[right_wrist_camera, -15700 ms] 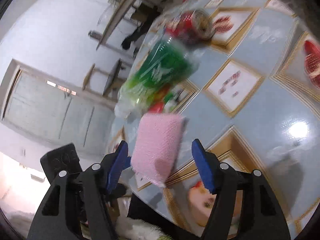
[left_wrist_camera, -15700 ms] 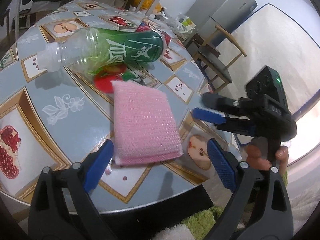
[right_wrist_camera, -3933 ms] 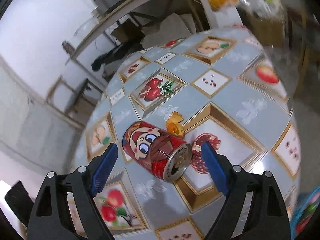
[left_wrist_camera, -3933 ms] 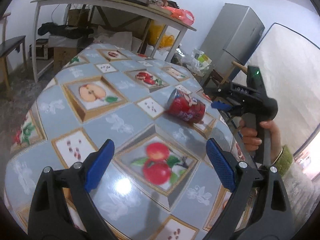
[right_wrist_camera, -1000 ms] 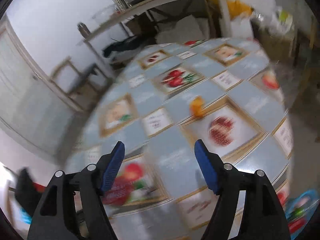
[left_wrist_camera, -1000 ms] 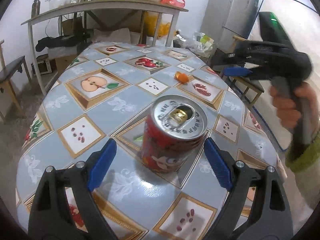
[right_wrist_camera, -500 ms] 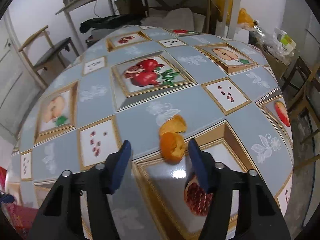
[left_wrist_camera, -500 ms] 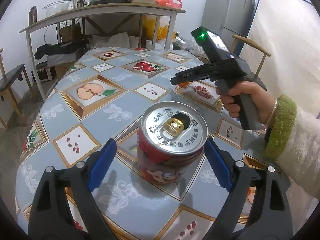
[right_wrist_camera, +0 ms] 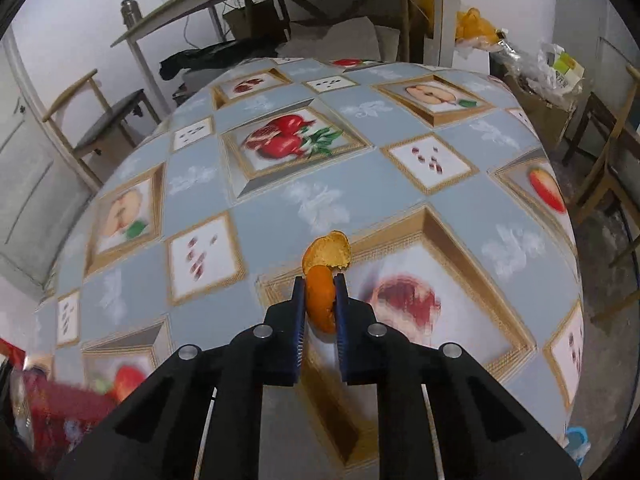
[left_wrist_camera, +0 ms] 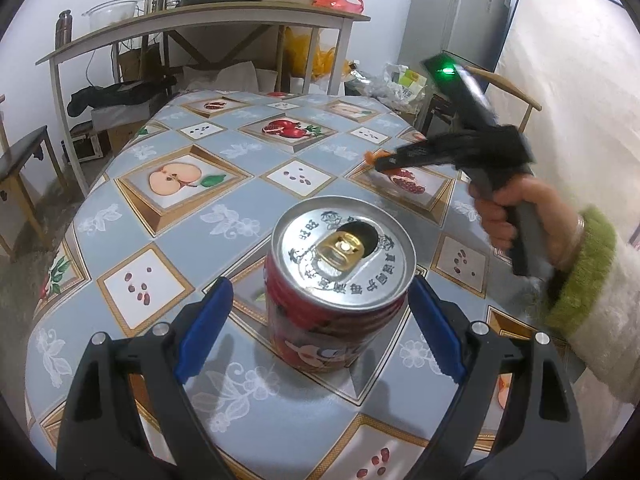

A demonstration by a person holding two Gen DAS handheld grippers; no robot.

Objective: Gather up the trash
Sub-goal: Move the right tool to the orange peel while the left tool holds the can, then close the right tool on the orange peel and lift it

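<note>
Our right claw (right_wrist_camera: pixel 319 293) has just closed onto the orange peel (right_wrist_camera: pixel 322 280): light, soft, tearable, so we pinch mid-piece. Our left claw (left_wrist_camera: pixel 318 330) stands apart around the upright can (left_wrist_camera: pixel 335 280).

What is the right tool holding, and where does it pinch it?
The right tool pinches the orange peel across its near piece, one pad on each side.

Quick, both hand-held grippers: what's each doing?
Left hand-held gripper: open around the upright can.
Right hand-held gripper: just closed on the orange peel.
</note>
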